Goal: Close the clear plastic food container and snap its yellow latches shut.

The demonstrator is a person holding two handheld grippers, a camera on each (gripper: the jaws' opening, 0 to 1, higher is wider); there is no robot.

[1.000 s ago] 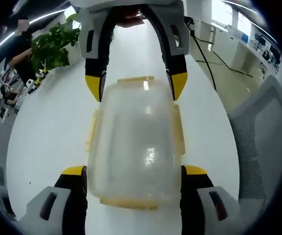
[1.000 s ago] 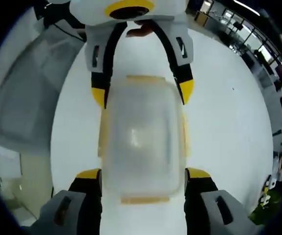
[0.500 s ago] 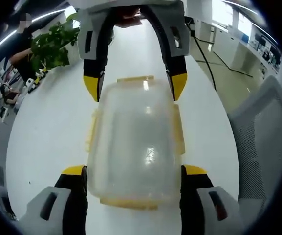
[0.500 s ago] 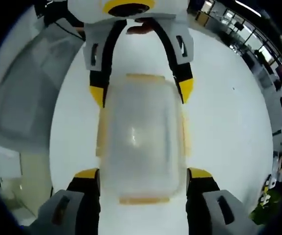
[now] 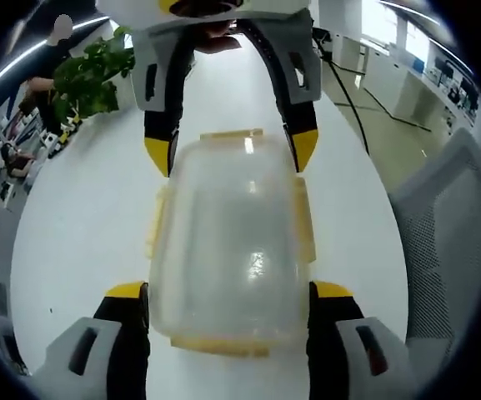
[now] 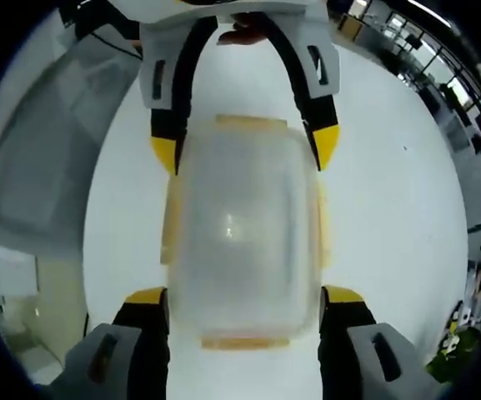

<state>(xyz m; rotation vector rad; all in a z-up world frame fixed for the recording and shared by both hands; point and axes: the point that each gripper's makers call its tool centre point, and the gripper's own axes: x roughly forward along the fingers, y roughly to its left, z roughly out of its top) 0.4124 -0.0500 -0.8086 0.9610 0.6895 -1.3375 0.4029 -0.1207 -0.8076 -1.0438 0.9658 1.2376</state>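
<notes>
One clear plastic food container (image 5: 227,242) sits on the white table (image 5: 73,225), lid on, directly between the two grippers, which face each other across it. In the left gripper view, the left gripper (image 5: 227,293) has its yellow-tipped jaws spread apart to either side of the container's near end, close against the walls; whether they press on it I cannot tell. The right gripper (image 5: 230,150) mirrors this at the far end, jaws apart and straddling the corners.

In the right gripper view the container (image 6: 242,233) lies straight ahead between that gripper's jaws, with the opposing one beyond it. This bracketing from both ends likely keeps the box from sliding while the latches are pushed down.

Four yellow latches (image 5: 305,221) show, one per side (the end ones look flat, the long-side ones seem to stand slightly out, though it is blurred). A mesh chair (image 5: 448,225) stands to the right of the left gripper, and a leafy plant (image 5: 90,75) ahead to its left.
</notes>
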